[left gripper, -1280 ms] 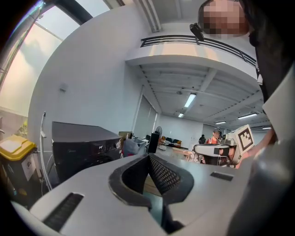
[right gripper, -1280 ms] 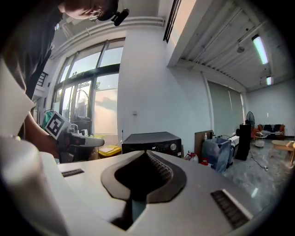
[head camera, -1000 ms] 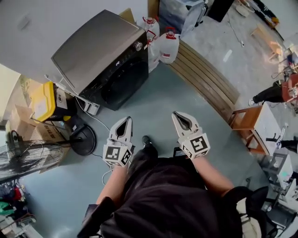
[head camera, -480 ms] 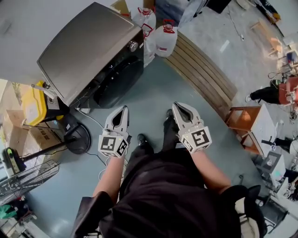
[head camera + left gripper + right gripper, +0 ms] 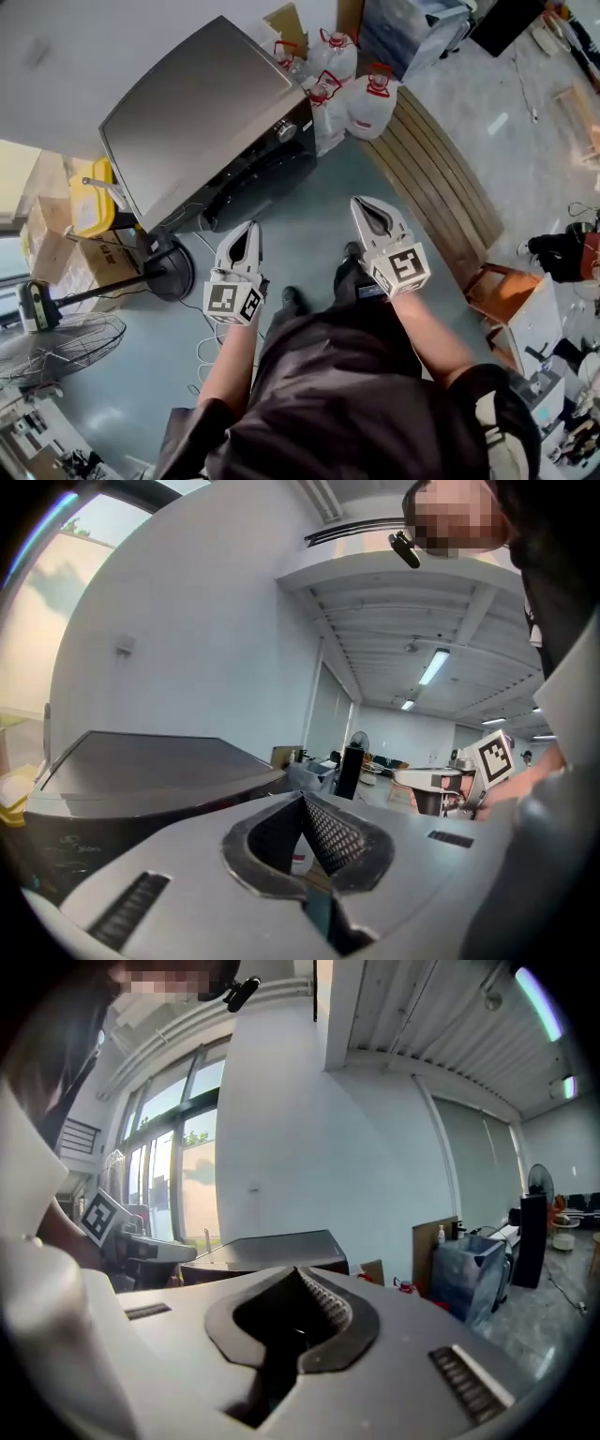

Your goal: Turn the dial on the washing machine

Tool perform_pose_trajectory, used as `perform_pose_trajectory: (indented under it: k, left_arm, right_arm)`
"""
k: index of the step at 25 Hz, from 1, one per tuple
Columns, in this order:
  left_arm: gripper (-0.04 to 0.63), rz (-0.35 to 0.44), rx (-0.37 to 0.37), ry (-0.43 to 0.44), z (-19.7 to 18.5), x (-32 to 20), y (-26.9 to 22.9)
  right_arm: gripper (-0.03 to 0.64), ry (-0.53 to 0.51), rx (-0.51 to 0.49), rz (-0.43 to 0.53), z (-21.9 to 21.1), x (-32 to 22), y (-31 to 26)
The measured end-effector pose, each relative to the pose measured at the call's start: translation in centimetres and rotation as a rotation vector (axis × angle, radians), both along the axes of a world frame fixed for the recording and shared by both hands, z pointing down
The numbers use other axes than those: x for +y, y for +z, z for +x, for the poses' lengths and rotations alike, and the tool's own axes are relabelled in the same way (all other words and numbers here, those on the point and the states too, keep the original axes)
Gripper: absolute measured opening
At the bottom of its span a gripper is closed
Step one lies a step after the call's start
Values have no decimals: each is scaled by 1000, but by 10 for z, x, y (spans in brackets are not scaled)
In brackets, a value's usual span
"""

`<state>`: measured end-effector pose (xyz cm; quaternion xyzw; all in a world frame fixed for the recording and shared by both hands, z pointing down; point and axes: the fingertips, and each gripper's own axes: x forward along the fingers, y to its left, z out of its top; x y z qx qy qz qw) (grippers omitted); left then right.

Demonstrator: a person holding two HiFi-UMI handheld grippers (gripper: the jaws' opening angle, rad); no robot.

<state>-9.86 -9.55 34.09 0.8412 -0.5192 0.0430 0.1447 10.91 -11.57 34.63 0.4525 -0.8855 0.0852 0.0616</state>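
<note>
The washing machine (image 5: 202,112) has a grey top and a dark front, and stands at the upper left of the head view. Its silver dial (image 5: 282,127) sits at the top right corner of the front panel. My left gripper (image 5: 247,229) hangs shut and empty above the floor, a short way in front of the machine's door. My right gripper (image 5: 365,204) is level with it to the right, also shut and empty. The left gripper view has the machine (image 5: 141,761) ahead at the left behind the shut jaws. The right gripper view has the machine (image 5: 272,1246) straight ahead.
Several water jugs (image 5: 370,103) stand right of the machine, beside a slatted wooden bench (image 5: 441,178). A yellow container (image 5: 89,197), cardboard boxes and a floor fan (image 5: 56,347) with its round base (image 5: 169,272) are at the left. A cable lies on the floor. A wooden stool (image 5: 502,295) stands at the right.
The person has stepped forward and the view has shifted, so the machine and its dial sit lower and nearer the grippers. Both grippers stay shut, side by side.
</note>
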Motion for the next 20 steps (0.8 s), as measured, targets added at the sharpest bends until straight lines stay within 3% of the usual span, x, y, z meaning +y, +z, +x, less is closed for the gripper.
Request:
perform_pose_trajectory:
  k: [5, 10, 17, 20]
  left_arm:
    - [15, -13, -14, -99, 8, -19, 9]
    - [15, -46, -15, -140, 6, -38, 30]
    - [15, -74, 24, -83, 0, -60, 80]
    - [15, -72, 31, -30, 1, -73, 102]
  right_arm:
    - [23, -154, 9, -27, -21, -31, 10]
    - [23, -222, 10, -38, -53, -63, 35]
    - [31, -231, 117, -21, -85, -109, 95]
    - [103, -216, 166, 17, -101, -128, 116]
